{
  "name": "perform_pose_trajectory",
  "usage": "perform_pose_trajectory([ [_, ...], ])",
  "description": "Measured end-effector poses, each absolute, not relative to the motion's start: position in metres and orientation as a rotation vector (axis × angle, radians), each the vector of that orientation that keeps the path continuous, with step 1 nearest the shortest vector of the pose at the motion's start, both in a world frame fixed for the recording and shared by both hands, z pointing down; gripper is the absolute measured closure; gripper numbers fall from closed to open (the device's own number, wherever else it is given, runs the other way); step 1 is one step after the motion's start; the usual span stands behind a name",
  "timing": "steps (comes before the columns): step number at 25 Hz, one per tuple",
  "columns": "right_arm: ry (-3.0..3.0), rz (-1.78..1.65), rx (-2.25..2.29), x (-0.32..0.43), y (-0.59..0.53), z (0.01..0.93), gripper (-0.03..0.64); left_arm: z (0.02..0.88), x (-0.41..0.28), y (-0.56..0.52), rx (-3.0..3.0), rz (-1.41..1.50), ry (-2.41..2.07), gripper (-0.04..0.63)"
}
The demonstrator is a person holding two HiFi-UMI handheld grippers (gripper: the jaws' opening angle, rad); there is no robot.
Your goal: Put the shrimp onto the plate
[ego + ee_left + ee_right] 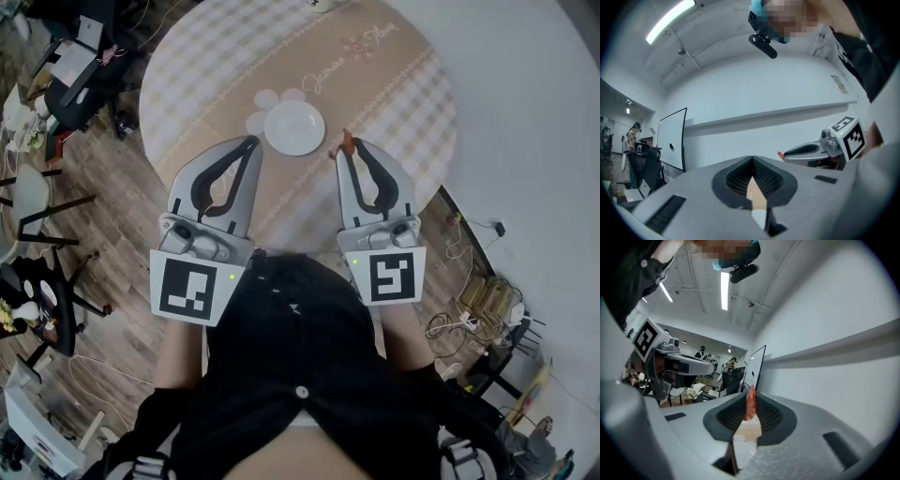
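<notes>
A small white plate lies on the round table with its beige checked cloth. My right gripper is shut on an orange-red shrimp, whose end sticks out past the tips just right of the plate. In the right gripper view the shrimp stands pinched between the jaws of the right gripper. My left gripper is shut with nothing in it, just left of the plate. In the left gripper view the left gripper shows closed jaws, with the right gripper off to the right.
Dark chairs and desks stand on the wooden floor to the left of the table. Cables and a power strip lie on the floor at the right. A white object sits at the table's far edge. A whiteboard stands by the wall.
</notes>
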State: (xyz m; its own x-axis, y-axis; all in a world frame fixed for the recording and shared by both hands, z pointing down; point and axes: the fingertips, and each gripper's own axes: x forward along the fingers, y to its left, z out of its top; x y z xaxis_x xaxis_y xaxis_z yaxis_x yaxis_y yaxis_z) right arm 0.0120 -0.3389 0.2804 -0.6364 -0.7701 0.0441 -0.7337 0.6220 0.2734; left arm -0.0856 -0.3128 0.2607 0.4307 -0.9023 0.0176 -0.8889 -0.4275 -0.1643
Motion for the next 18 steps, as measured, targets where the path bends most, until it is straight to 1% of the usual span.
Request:
perform_pose_trajectory([
  [18, -2.638, -0.149, 1.122, -0.008, -0.391, 0.371, 0.572, 0.272, -0.102, -0.311, -2.504, -0.201, 1.714, 0.592],
])
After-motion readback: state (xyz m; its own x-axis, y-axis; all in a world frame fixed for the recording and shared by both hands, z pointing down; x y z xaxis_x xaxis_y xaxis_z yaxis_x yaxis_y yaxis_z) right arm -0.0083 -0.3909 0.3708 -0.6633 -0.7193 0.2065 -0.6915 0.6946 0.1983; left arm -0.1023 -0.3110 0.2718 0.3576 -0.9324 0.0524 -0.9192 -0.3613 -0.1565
